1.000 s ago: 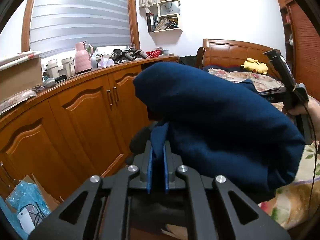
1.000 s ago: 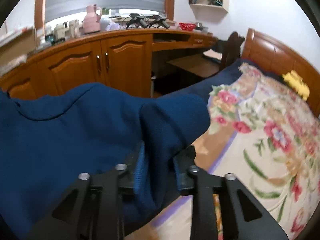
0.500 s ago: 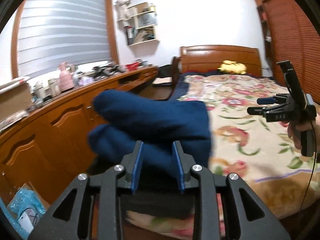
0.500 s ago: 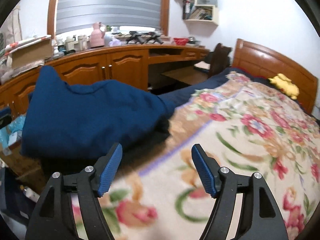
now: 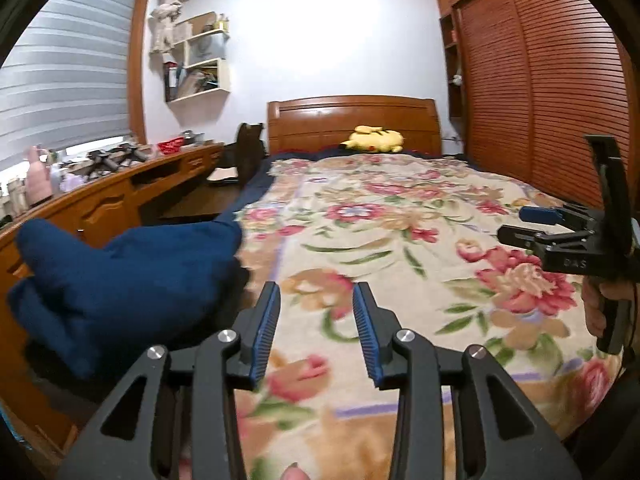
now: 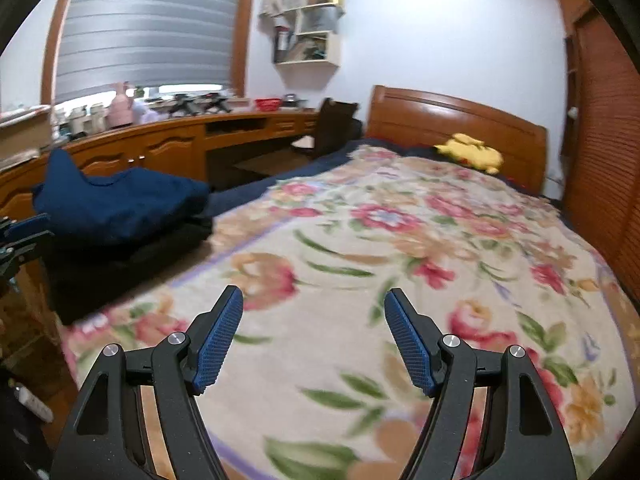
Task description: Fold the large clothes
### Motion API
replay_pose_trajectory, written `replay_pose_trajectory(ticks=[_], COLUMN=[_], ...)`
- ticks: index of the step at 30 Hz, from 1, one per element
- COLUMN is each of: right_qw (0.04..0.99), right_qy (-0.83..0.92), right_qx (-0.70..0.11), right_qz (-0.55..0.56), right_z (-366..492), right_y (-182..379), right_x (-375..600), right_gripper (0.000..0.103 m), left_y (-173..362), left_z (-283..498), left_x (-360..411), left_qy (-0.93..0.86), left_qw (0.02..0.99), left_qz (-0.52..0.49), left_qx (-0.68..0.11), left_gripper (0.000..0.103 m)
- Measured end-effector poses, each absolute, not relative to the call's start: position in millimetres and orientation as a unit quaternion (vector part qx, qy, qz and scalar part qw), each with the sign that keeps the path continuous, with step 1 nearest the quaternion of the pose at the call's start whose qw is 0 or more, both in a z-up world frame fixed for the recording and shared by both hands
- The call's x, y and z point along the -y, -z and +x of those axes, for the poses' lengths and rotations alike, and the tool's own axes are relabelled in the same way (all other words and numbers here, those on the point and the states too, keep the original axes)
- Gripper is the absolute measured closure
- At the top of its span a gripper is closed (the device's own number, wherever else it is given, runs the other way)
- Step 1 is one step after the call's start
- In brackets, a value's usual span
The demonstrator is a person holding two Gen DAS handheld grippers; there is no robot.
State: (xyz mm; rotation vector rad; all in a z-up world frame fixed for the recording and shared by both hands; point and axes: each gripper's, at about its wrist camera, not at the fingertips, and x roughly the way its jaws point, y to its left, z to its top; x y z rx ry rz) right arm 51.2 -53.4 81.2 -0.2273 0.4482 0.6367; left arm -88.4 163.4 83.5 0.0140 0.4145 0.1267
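Note:
A folded dark blue garment (image 5: pixel 120 280) lies at the bed's near left corner; in the right wrist view (image 6: pixel 116 200) it rests on top of a folded black garment (image 6: pixel 120 264). My left gripper (image 5: pixel 316 312) is open and empty, just right of the blue garment and above the floral bedspread (image 5: pixel 380 232). My right gripper (image 6: pixel 314 320) is open and empty over the bedspread (image 6: pixel 400 240), well right of the pile. It also shows at the right edge of the left wrist view (image 5: pixel 560 232), held by a hand.
A wooden cabinet and desk (image 6: pixel 180 148) with clutter run along the left wall. A dark chair (image 6: pixel 332 124) stands by the desk. A yellow plush toy (image 5: pixel 374 140) lies by the wooden headboard (image 5: pixel 352 120). A slatted wardrobe (image 5: pixel 540 80) fills the right wall.
Both grippers let go of the blue garment, opened and drew back. The garment now lies on the pile at the bed's left corner.

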Motion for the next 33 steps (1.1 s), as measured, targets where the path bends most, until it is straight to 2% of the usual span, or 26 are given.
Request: replay_pose_trajectory(ticks=[20, 33], right_qw=[0.963, 0.977], right_qy=[-0.171, -0.121], right_qx=[-0.202, -0.175], right_qz=[-0.046, -0.02], right_z=[40.5, 38.8], right_y=[-53.5, -28.9], right_x=[232.9, 285.1], right_gripper=[0.028, 0.028], left_y=[-52.5, -20.2], left_z=[13.6, 28.1], left_x=[0.3, 52.6], left_qy=[0.024, 0.039], left_qw=[0.974, 0.974], left_qz=[0.004, 0.009], left_qx=[-0.226, -0.222], left_gripper=[0.066, 0.066])
